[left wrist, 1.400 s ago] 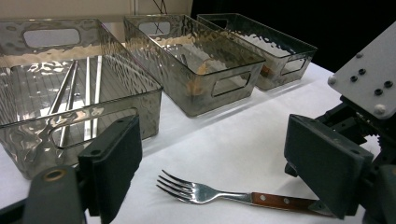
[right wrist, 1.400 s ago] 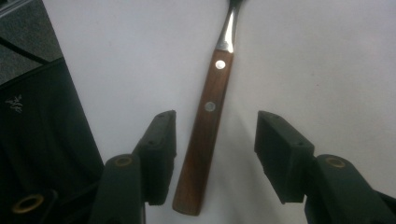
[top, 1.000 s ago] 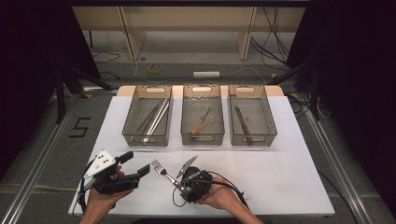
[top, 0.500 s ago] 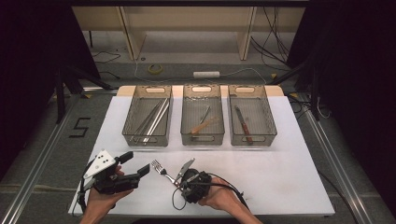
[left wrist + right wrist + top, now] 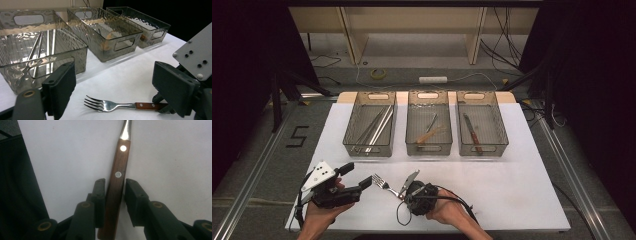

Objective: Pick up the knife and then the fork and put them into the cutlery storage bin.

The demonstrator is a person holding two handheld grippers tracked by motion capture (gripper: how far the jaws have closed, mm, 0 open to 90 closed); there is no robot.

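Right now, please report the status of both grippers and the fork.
Right gripper jaws just closing around fork handle, small gap one side. Left gripper open, empty. Nothing blocking.

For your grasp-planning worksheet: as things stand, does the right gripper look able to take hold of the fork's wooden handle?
Probably yes. The right gripper has just been closing with the fork handle between its jaws on the white table; a slim gap shows at one pad, and nothing blocks it.

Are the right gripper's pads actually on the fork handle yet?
Cannot tell. In the right gripper view the right gripper has been closing around the fork; the left pad looks against the wooden handle, but a thin gap seems to remain at the right pad.
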